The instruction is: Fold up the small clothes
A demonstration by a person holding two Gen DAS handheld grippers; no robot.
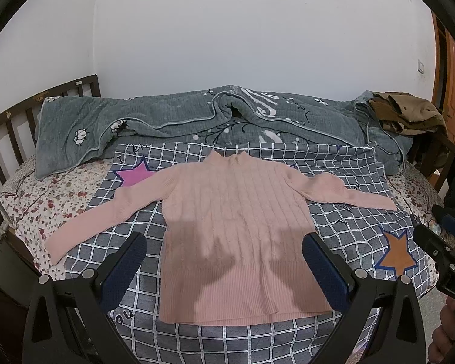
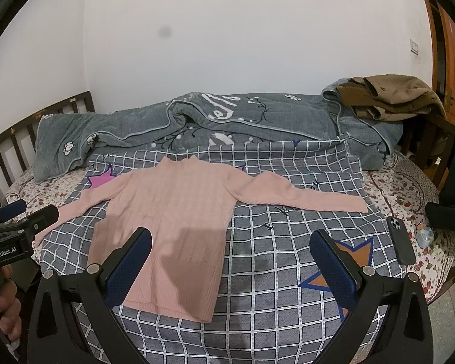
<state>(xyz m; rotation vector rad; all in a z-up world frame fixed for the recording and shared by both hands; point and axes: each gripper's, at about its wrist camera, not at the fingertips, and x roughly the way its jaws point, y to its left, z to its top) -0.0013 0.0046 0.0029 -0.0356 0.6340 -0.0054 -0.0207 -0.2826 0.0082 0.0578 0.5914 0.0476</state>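
White walls back a bed (image 1: 30, 194) with a dark slatted headboard (image 1: 12, 121) at the left of the frame. Across the upper middle, a grey quilt (image 1: 173, 115) is pushed back against the wall, probably to clear a working area, with a brown garment (image 1: 406, 112) heaped on its right end. Spread over the floral sheet is a grey checked cover (image 1: 257, 342) printed with stars, which looks laid out as a flat folding surface.

On it, in the centre of the left wrist view, lies the pink sweater (image 1: 236, 221), face up, collar toward the wall, hem toward the camera, both sleeves stretched out sideways. That layout suits folding: no fold has been made yet, by the look of it.

Low in its own view, the left gripper (image 1: 224, 264) hangs over the sweater's lower half, jaws spread wide and holding nothing; the body of the sweater sits between them in the picture, not touched. The right gripper (image 2: 230, 264) is likewise spread and empty, with the hem's right corner beside its left finger and bare cover between the jaws. A dark phone (image 2: 400, 239) lies at the right edge of the cover.
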